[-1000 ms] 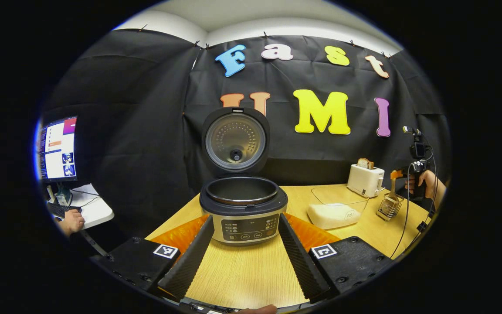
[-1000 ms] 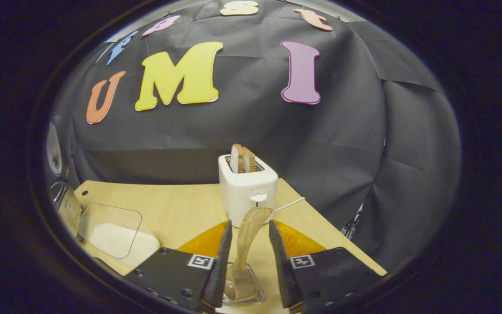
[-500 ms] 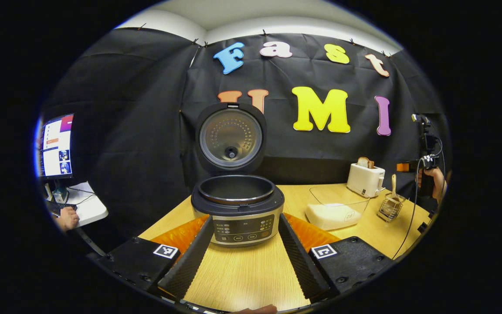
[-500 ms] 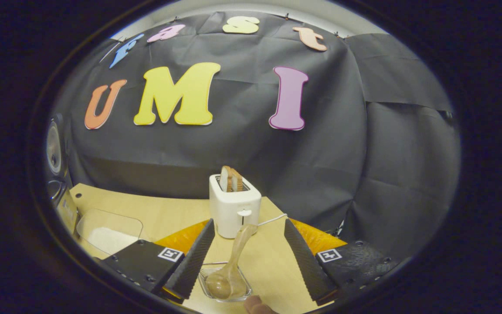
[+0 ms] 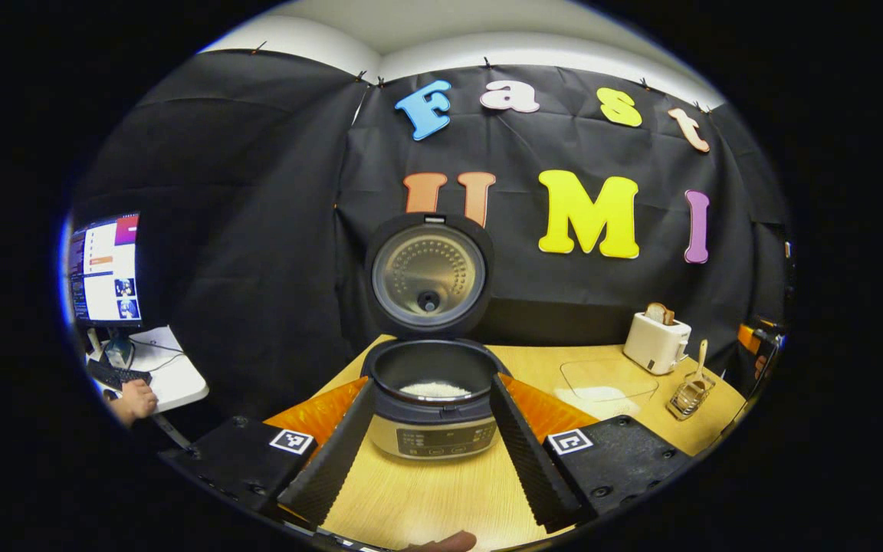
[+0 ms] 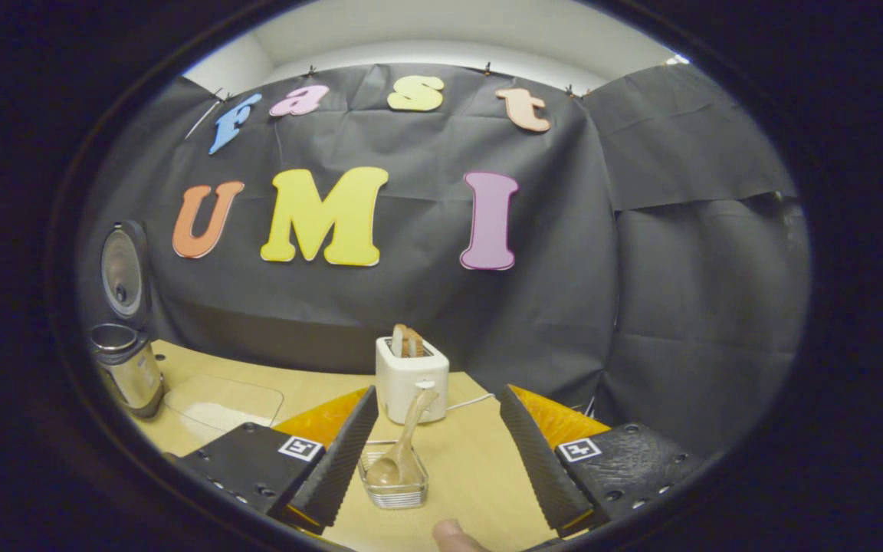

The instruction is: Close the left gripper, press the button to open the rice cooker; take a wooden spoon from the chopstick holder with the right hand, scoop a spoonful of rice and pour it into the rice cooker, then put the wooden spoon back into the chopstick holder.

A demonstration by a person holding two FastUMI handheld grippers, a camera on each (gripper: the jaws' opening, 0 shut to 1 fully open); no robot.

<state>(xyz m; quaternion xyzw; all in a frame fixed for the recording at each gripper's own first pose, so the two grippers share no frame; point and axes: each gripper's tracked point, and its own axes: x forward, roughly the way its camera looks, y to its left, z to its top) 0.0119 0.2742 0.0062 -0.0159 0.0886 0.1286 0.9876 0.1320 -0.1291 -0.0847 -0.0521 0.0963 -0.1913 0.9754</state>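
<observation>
The pale wooden spoon [image 6: 403,445] stands back in the small clear wire-and-glass chopstick holder [image 6: 393,481], low and centre in the right gripper view, bowl down and handle leaning up and to the right toward the white toaster [image 6: 411,378] just behind it. My right gripper [image 6: 434,452] has its jaws wide apart, gripping nothing; the holder sits between my fingers, nearer the left-hand one, untouched. In the left gripper view the same spoon and holder [image 5: 688,395] are far off at the right edge, so my right side is clearly the nearer one.

The black-and-steel rice cooker [image 5: 434,399] stands centre frame there, its round lid [image 5: 428,274] upright, white rice [image 5: 434,389] lying in the pot. My left gripper [image 5: 432,452] is spread wide too, empty, framing the cooker's front panel. The clear rice container [image 5: 608,381] lies flat on the light wooden table [image 5: 426,498], right of the cooker.

I'd judge the job finished (nothing blocks a retreat).
</observation>
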